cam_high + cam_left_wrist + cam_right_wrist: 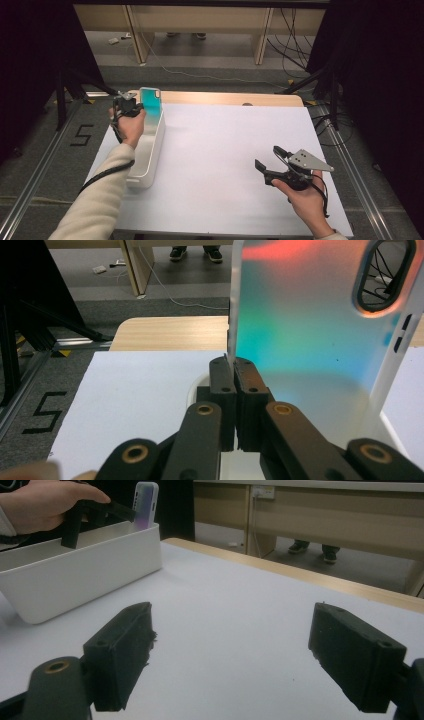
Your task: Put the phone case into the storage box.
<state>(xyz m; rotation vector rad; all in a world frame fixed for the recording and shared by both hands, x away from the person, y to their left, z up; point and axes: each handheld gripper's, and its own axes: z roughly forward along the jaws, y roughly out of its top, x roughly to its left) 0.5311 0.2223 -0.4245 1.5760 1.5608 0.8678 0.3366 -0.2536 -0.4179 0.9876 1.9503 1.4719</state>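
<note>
A translucent phone case point(151, 102) with a teal and pink sheen stands upright at the far end of a long white bin point(146, 160). My left gripper point(141, 108) is shut on the case's left edge. In the left gripper view the jaws point(233, 362) pinch that thin edge, and the case point(310, 330) rises to the right with its camera cut-out at the top. My right gripper point(267, 156) rests open at the table's right with nothing between its jaws point(230, 640). The right gripper view also has the case point(145, 502), the bin point(75, 575) and the left gripper point(117, 511).
A white sheet point(225, 150) covers the table, with a wooden strip point(235, 98) along the far edge. Black frame legs and cables stand on the floor at both sides. A "5" mark point(81, 135) is on the floor at the left.
</note>
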